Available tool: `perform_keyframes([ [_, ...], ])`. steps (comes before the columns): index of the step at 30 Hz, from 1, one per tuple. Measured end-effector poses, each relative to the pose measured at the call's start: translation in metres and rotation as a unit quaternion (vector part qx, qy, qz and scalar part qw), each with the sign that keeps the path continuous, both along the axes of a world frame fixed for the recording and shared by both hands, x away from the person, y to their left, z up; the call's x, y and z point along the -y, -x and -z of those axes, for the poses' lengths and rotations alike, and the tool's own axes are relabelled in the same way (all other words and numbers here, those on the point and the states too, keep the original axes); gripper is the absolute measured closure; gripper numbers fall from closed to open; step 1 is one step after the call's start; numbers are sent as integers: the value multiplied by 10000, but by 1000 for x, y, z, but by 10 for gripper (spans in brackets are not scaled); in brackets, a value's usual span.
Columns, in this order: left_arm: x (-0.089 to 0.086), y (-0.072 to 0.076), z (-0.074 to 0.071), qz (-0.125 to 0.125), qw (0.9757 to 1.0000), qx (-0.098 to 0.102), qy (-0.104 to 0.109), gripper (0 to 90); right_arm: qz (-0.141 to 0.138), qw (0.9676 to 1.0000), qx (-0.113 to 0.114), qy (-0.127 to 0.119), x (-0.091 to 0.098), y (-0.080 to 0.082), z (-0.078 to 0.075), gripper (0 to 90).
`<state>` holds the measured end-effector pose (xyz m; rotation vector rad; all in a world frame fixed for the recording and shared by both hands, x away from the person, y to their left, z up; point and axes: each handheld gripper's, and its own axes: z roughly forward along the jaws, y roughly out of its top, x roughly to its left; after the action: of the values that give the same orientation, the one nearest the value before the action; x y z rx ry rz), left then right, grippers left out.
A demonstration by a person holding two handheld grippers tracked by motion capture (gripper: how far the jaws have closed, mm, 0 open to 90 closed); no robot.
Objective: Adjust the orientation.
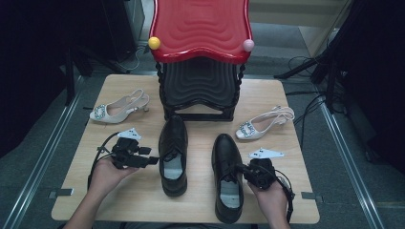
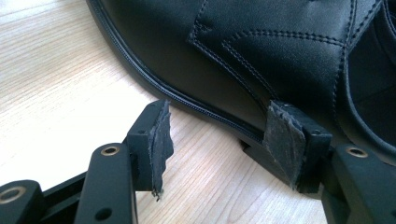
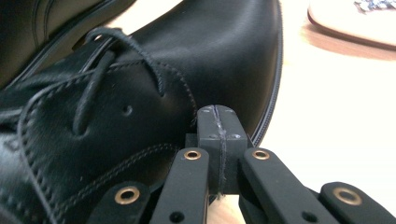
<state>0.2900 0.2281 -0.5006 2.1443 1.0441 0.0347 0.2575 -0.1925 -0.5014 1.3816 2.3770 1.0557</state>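
A: Quick pass. L gripper [image 1: 152,161]?

B: Jaws apart, nothing btwn them. Held in the left hand [image 1: 106,172], tips just beside the outer side of the left black shoe [image 1: 173,155]. In the left gripper view [image 2: 219,149] the far pad sits at or against the sole edge near the heel, can't tell if it's touching; near pad is over bare table [image 1: 143,200].

A: R gripper [image 1: 240,168]?

B: Jaws together, pads flat against each other, nothing clamped. In the right gripper view [image 3: 218,140] the closed tip is right up against the side of the right black shoe [image 3: 140,93], below the laces. Looks like contact w/ the leather. Right hand [image 1: 268,191] holds it.

A: Shoe positions?

B: Both black shoes upright on the table, toes pointing away from the person, side by side w/ a gap. Right black shoe [image 1: 228,174] sits nearer the person than the left one.

A: Other stuff?

B: Red stool [image 1: 200,28] at the far edge, black rack [image 1: 200,90] under it. Two beige slingback heels: one far left [image 1: 117,109], one far right [image 1: 264,124], both well apart from the grippers.
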Motion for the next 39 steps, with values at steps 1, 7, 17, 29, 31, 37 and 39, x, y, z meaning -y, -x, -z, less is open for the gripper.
perform_keyframes([
  [1,0,0,0,-8,10000,7,-6,408,-17,10000,3,-7,-2,-2,0,900],
  [7,0,2,0,-4,10000,-1,-3,408,-149,9998,-33,-124,-13,-17,2,900],
  [17,-4,3,0,-47,10000,10,41,407,-255,9985,3,-485,-5,-16,-18,843],
  [29,-1,0,-1,-22,10000,26,25,403,-560,9962,224,-623,-4,25,-51,666],
  [31,0,-1,-1,0,10000,17,30,404,-648,9954,119,-697,-6,28,-51,587],
  [37,0,-4,-2,-11,10000,31,44,405,-721,9963,3,-466,-11,35,-42,500],
  [39,0,-4,-2,6,10000,36,26,405,-716,9962,-50,-491,-9,34,-38,479],
])
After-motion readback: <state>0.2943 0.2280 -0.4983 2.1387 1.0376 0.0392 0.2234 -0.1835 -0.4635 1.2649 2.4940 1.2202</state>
